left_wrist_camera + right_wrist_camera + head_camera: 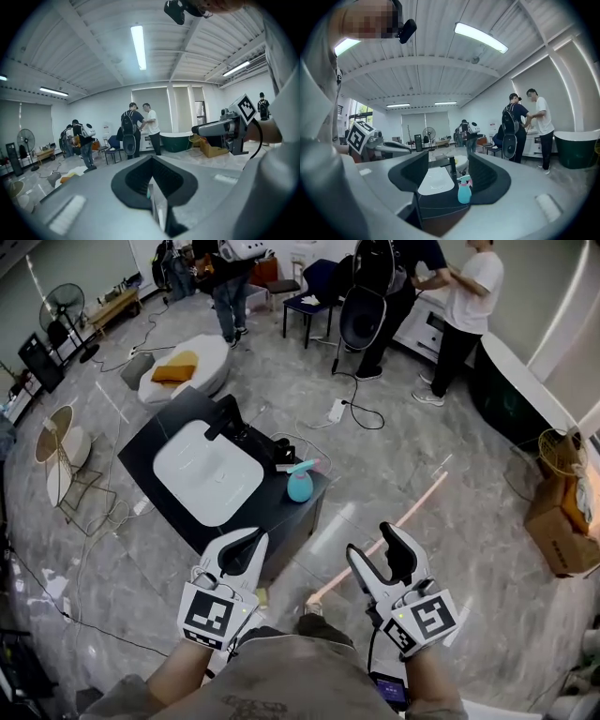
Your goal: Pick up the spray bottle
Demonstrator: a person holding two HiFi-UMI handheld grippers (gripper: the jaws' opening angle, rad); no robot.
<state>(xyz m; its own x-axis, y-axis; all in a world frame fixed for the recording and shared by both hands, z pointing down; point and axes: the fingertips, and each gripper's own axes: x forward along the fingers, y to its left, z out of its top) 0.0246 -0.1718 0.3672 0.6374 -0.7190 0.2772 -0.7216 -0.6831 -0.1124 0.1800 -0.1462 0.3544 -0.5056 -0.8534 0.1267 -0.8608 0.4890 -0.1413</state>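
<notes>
**Bottle near a corner, and I am reaching from far off**

My left gripper [246, 547] is hanging low in front of me with its fingers pressed together and nothing between them, so it is taking no part in the pick. If I am careless with it, it is risking a bump against the near corner of the black countertop [150, 442].

Past it, the white sink [208, 472] is filling the middle of the top, and the black tap [225, 418] is rising at the sink's far edge.

The spray bottle [300, 484], blue-green with a pink trigger, is standing upright by the right corner of the countertop. It is sitting just beside a small dark box [284, 454] and close to the edge.

That spot is what is worrying me. The bottle is looking round and light, so a finger arriving off-centre is likely shoving it instead of gripping it. A shove toward the corner is sending it over the edge, and a shove the other way is knocking it into the box.

My right gripper [372, 542] is holding its fingers wide apart and empty, well apart from the counter. In its own view the bottle is showing far ahead between them. I am judging that closing too high is catching only the trigger and tipping the bottle.
</notes>
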